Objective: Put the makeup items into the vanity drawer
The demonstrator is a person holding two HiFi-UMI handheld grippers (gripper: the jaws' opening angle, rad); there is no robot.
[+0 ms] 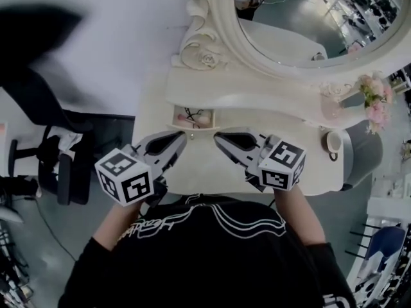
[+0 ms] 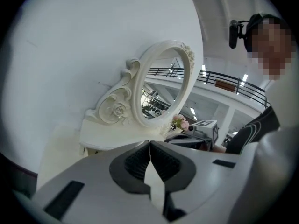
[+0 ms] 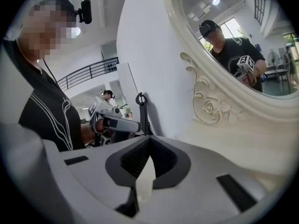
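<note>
Both tools are closed and empty above a cream-white vanity: the left hand-held gripper (image 1: 182,136) and the right hand-held gripper (image 1: 217,136) hang side by side over the bench (image 1: 212,172), tips aimed at the small vanity drawer (image 1: 176,115). Each gripper view shows ribbed dark pads meeting at the tips with nothing between them. The drawer stands open just beyond the tips, under the vanity's raised shelf, and the makeup items (image 1: 196,117) lie inside it as pale pink and white shapes, too small to tell apart. No makeup shows on the bare bench, so the loading looks finished or nearly so; what appears to be left is at most pushing the drawer in, though the task does not ask for that. The furniture is smooth, painted and matt, with rounded edges. An oval mirror (image 1: 308,18) sits in a thick moulded frame that ends in scrolls and a carved rose (image 1: 207,59). At the right end stand soft pink flowers (image 1: 374,101) and a glossy white cup (image 1: 334,142), well apart from the drawer. The grippers are hard grey shells, each carrying a white cube printed with black square markers.
</note>
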